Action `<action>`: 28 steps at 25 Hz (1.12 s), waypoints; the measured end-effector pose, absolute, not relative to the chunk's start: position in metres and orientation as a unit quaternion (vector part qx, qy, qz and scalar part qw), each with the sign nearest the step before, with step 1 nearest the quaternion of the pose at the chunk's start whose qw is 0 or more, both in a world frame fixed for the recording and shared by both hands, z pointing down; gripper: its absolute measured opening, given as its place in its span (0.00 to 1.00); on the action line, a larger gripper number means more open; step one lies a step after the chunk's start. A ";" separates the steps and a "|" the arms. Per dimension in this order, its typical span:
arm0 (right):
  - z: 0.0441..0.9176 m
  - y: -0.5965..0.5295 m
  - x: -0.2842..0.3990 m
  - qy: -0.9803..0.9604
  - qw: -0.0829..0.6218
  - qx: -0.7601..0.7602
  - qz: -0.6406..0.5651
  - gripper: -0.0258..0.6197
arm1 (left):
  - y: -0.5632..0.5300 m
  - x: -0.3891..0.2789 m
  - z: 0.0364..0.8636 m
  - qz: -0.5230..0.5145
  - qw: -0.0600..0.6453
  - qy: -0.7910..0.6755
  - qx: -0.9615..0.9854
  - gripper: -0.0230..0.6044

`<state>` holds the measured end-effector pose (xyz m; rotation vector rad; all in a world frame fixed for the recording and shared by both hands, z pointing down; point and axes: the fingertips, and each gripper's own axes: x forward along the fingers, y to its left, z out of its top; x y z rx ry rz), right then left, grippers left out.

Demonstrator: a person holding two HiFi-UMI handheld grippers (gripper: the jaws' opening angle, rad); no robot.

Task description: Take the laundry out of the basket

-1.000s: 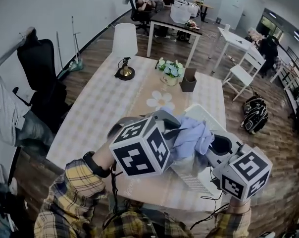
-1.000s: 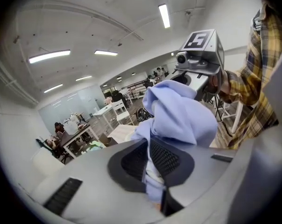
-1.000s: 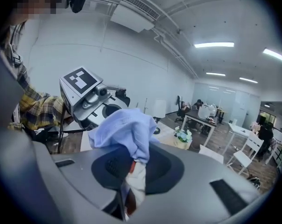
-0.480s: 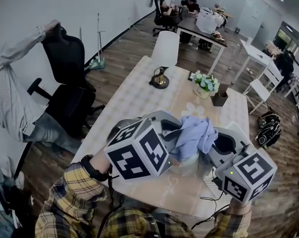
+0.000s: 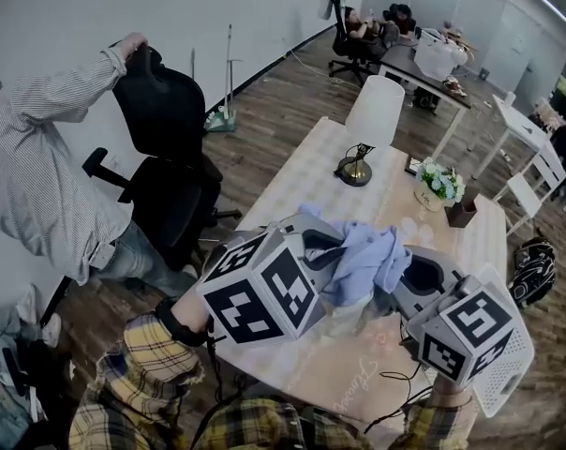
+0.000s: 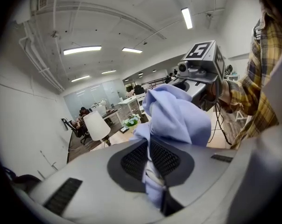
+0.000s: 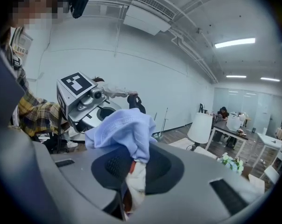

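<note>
A light blue garment [image 5: 358, 256] hangs bunched between my two grippers, above the table's near end. My left gripper [image 5: 328, 251] is shut on its left side, and my right gripper [image 5: 405, 275] is shut on its right side. In the left gripper view the cloth [image 6: 178, 115] rises out of the closed jaws [image 6: 152, 171]. The right gripper view shows the blue cloth [image 7: 124, 129] and a white and red bit pinched in the jaws [image 7: 131, 181]. The white laundry basket [image 5: 517, 345] stands at the lower right, beside the right gripper; its inside is hidden.
The long table [image 5: 302, 186] carries a white lamp [image 5: 369, 120], a vase of flowers [image 5: 439, 184] and a dark box [image 5: 461, 214]. A person in a striped shirt [image 5: 49, 195] stands at the left, with a hand on a black office chair [image 5: 166, 139].
Both grippers and the blue garment have swung left, off the basket and over the table. The basket now lies at the right. Both grips are unchanged.
</note>
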<state>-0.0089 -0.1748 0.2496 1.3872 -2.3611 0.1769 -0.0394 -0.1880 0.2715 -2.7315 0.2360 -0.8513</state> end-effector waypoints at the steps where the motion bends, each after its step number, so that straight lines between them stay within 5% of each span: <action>1: 0.255 -0.181 -0.015 -0.847 0.198 0.489 0.068 0.16 | -0.194 -0.046 0.276 -0.298 0.131 0.087 -0.942 0.13; 28: 0.562 -0.182 -0.093 -0.824 0.312 0.393 0.263 0.18 | -0.203 -0.137 0.571 -0.386 -0.130 0.153 -0.900 0.14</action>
